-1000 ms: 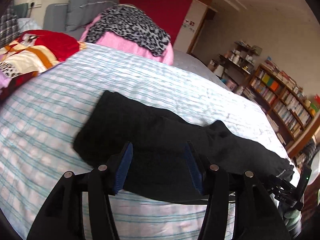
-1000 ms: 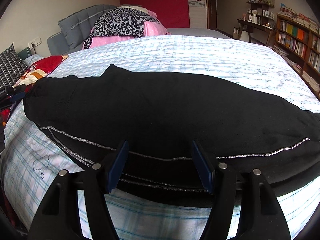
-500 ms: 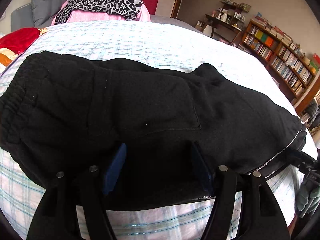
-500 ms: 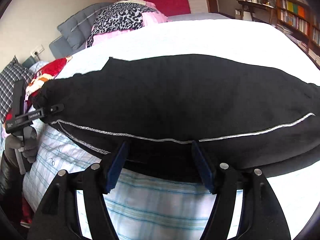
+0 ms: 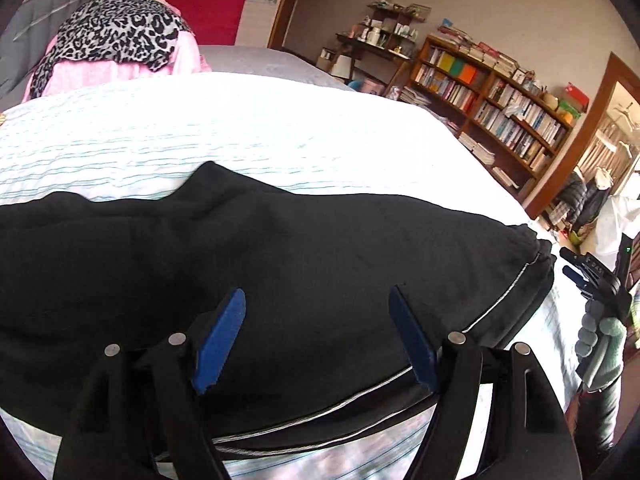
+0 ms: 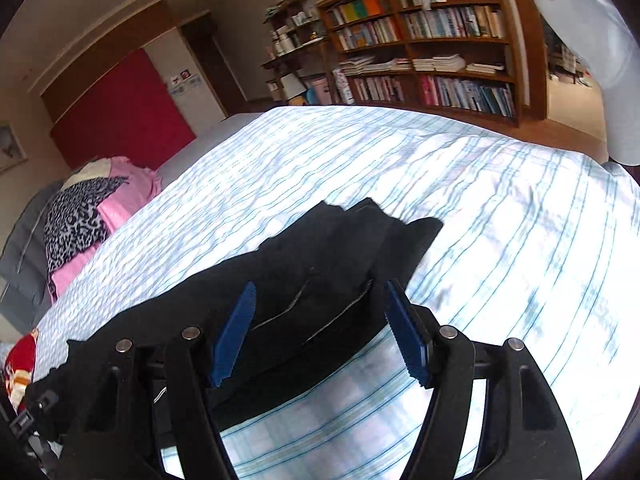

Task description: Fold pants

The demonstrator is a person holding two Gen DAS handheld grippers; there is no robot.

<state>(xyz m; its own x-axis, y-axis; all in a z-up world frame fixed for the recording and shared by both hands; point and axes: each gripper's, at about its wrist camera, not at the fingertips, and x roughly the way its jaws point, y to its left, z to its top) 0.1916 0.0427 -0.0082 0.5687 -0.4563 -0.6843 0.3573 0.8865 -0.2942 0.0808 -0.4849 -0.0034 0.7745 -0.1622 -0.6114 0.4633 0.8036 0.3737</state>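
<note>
Left gripper (image 5: 318, 334) over pants (image 5: 280, 264); hems (image 6: 376, 224) right-view only

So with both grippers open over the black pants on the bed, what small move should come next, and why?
Probably lower the right gripper and close it on the leg ends of the black pants. Both grippers are open and hold nothing. The pants lie lengthwise on the striped bed cover, and their leg ends sit between the right fingers, so a fold toward the left gripper looks ready.
</note>
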